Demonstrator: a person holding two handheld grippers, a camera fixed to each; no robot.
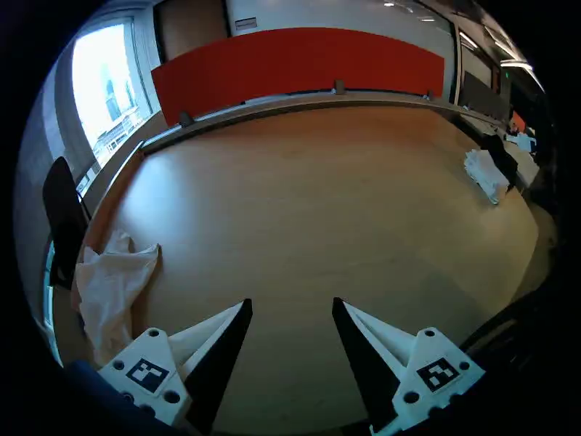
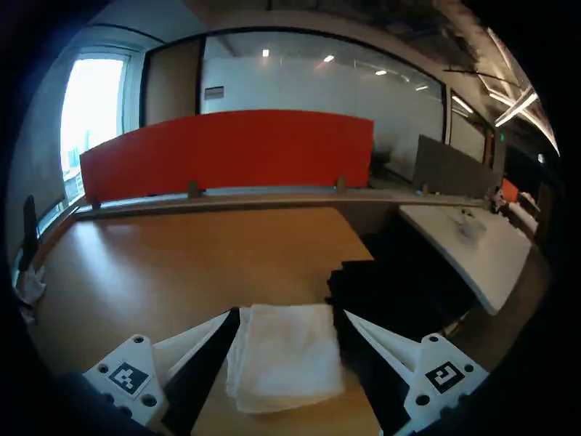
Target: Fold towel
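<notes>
We note a wooden table (image 1: 305, 196) running back to a red partition (image 1: 290, 65) along its far edge. Two cloths lie on it, well apart.

A crumpled towel (image 1: 109, 283) sits at the table's left edge. In the left gripper view it lies to the left of the fingers and just beside the left finger's base. Its long axis runs roughly along that edge, away from the camera.

A folded towel (image 2: 287, 356) rests near the right-hand corner, as a neat rectangle with its long axis pointing away along the fingers of the right gripper (image 2: 287, 312).

The right gripper's fingers are spread and flank the folded towel on both sides. We see no pinch on it and judge that piece complete.

The left gripper (image 1: 290, 301) is also spread, empty, and aimed at bare wood.

We judge that the coming move turns on the crumpled towel. It is off-axis to the left of the left gripper, which is much the nearer. That gripper must swing left to reach it, while the right must cross the table.
</notes>
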